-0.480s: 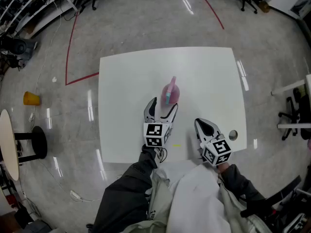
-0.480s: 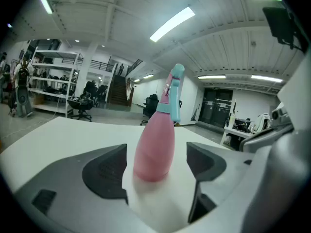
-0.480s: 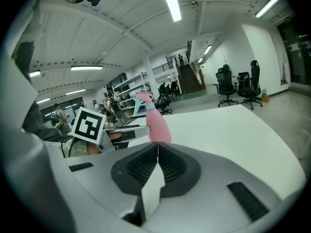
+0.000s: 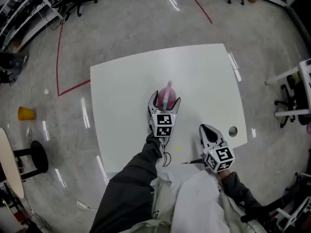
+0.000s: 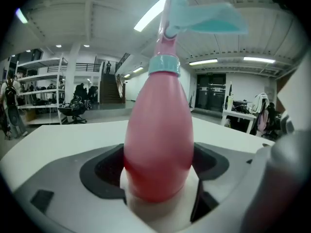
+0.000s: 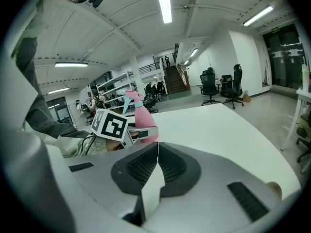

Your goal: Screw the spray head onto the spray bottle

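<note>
A pink spray bottle (image 4: 168, 92) stands upright near the middle of the white table (image 4: 204, 76). Its teal and pink spray head (image 5: 201, 18) sits on top, above a teal collar. My left gripper (image 4: 165, 99) is open, one finger on each side of the bottle's body (image 5: 158, 140). Whether the pads touch it I cannot tell. My right gripper (image 4: 208, 130) is shut and empty near the table's front edge, right of the bottle. In the right gripper view its jaws (image 6: 156, 159) meet, and the bottle (image 6: 144, 120) shows behind the left gripper's marker cube (image 6: 112, 125).
A round cable hole (image 4: 233, 131) lies in the table near its front right corner. On the floor to the left are a yellow cup (image 4: 25, 113) and a black stool (image 4: 36, 157). Office chairs stand at the back, a white desk at the right.
My left gripper has moved forward, and the bottle now stands between its fingers instead of ahead of them. The right gripper has stayed near the front edge.
</note>
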A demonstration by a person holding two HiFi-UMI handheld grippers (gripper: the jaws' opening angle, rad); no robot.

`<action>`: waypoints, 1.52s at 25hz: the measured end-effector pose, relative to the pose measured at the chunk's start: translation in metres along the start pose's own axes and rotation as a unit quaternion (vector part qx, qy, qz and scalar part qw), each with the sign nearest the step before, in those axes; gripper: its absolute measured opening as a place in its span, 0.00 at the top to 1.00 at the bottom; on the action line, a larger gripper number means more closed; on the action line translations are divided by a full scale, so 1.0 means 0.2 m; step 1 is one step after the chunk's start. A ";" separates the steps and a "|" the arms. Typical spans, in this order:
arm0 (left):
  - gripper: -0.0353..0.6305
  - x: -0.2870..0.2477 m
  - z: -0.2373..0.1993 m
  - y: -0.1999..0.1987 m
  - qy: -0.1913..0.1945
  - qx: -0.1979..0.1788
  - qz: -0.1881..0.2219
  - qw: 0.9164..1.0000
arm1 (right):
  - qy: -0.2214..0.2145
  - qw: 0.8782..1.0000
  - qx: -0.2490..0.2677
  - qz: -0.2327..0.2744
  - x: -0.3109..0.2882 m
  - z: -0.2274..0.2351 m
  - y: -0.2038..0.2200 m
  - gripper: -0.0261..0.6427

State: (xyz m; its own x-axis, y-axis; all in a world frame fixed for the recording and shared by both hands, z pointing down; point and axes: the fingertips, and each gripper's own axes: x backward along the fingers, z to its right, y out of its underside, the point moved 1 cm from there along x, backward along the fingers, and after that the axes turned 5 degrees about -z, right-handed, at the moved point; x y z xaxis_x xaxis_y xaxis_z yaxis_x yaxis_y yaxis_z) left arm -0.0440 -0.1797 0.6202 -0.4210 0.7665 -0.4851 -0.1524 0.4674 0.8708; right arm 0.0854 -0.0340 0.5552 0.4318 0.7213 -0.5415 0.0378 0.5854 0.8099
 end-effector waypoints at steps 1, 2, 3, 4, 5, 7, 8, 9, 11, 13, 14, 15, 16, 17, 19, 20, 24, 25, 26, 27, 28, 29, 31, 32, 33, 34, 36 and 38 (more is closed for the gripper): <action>0.31 -0.01 0.00 0.00 -0.003 0.000 -0.003 1.000 | 0.007 1.000 -0.003 0.000 0.01 0.01 0.01 0.97; 0.31 -0.01 0.01 0.00 -0.005 0.000 -0.004 1.000 | 0.013 1.000 -0.006 0.000 0.03 0.03 0.02 0.97; 0.31 0.00 0.01 0.00 -0.006 0.000 -0.004 1.000 | 0.019 1.000 -0.009 0.002 0.04 0.04 0.02 0.97; 0.32 0.00 0.02 0.00 -0.005 -0.002 -0.004 1.000 | 0.023 1.000 -0.013 0.006 0.05 0.05 0.02 0.97; 0.32 0.00 0.03 0.00 0.001 -0.006 -0.004 1.000 | 0.022 0.999 -0.017 0.015 0.07 0.05 0.00 0.97; 0.32 0.03 0.08 0.01 0.040 -0.018 -0.001 0.999 | -0.003 0.998 -0.022 0.054 0.11 0.03 -0.07 0.97; 0.32 0.06 0.13 0.00 0.072 -0.023 0.003 0.997 | -0.031 0.996 -0.022 0.080 0.13 0.00 -0.14 0.96; 0.32 0.10 0.18 -0.01 0.107 -0.029 0.008 0.994 | -0.065 0.992 -0.017 0.106 0.16 -0.03 -0.21 0.96; 0.32 0.23 0.28 -0.07 0.172 -0.052 0.013 0.984 | -0.138 0.981 0.006 0.137 0.21 -0.10 -0.36 0.85; 0.32 0.36 0.38 -0.14 0.226 -0.088 0.012 0.970 | -0.203 0.968 0.051 0.136 0.24 -0.18 -0.48 0.60; 0.32 0.43 0.43 -0.18 0.250 -0.104 0.012 0.963 | -0.228 0.961 0.080 0.131 0.25 -0.21 -0.53 0.59; 0.32 0.49 0.48 -0.21 0.271 -0.119 0.011 0.955 | -0.250 0.954 0.109 0.125 0.26 -0.24 -0.57 0.59; 0.32 0.54 0.53 -0.23 0.289 -0.132 0.008 0.948 | -0.271 0.945 0.134 0.121 0.27 -0.28 -0.61 0.59; 0.32 0.59 0.58 -0.24 0.305 -0.145 0.003 0.941 | -0.293 0.936 0.153 0.117 0.28 -0.32 -0.64 0.59; 0.32 0.68 0.65 -0.23 0.327 -0.170 -0.015 0.929 | -0.338 0.917 0.180 0.109 0.29 -0.41 -0.67 0.59; 0.32 0.71 0.68 -0.21 0.336 -0.180 -0.024 0.924 | -0.358 0.908 0.193 0.102 0.30 -0.46 -0.68 0.59; 0.32 0.79 0.70 -0.17 0.346 -0.182 -0.039 0.919 | -0.400 0.886 0.224 0.071 0.28 -0.60 -0.64 0.59; 0.32 0.79 0.70 -0.17 0.345 -0.172 -0.038 0.922 | -0.400 0.886 0.221 0.079 0.28 -0.60 -0.65 0.60; 0.32 0.79 0.70 -0.18 0.344 -0.157 -0.036 0.925 | -0.398 0.887 0.217 0.089 0.28 -0.59 -0.66 0.62; 0.32 0.78 0.70 -0.18 0.342 -0.141 -0.033 0.928 | -0.395 0.888 0.214 0.095 0.29 -0.58 -0.67 0.72; 0.32 0.78 0.69 -0.19 0.339 -0.128 -0.028 0.932 | -0.391 0.890 0.213 0.099 0.30 -0.57 -0.67 0.77; 0.32 0.78 0.68 -0.19 0.333 -0.120 -0.024 0.935 | -0.385 0.891 0.217 0.104 0.29 -0.57 -0.67 0.77; 0.32 0.77 0.65 -0.20 0.308 -0.112 -0.016 0.945 | -0.365 0.894 0.226 0.126 0.28 -0.59 -0.68 0.77; 0.32 0.77 0.62 -0.21 0.292 -0.107 -0.010 0.950 | -0.344 0.901 0.225 0.139 0.27 -0.59 -0.69 0.77; 0.32 0.76 0.60 -0.22 0.272 -0.103 -0.006 0.957 | -0.314 0.911 0.220 0.150 0.25 -0.59 -0.71 0.77; 0.32 0.74 0.57 -0.23 0.249 -0.101 -0.003 0.963 | -0.277 0.924 0.210 0.157 0.23 -0.58 -0.72 0.77; 0.32 0.68 0.53 -0.26 0.196 -0.097 -0.006 0.976 | -0.192 0.950 0.184 0.163 0.19 -0.55 -0.75 0.78; 0.32 0.63 0.52 -0.28 0.155 -0.090 -0.009 0.984 | -0.128 0.964 0.161 0.167 0.16 -0.52 -0.77 0.78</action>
State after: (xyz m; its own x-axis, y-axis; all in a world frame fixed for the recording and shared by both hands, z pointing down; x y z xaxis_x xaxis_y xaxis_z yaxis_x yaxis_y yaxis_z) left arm 0.0043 -0.0635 0.5027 -0.6645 0.5754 -0.4768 -0.3068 0.3717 0.8762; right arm 0.0007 -0.0622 0.3902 0.6749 0.7106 -0.1991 0.1191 0.1614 0.9797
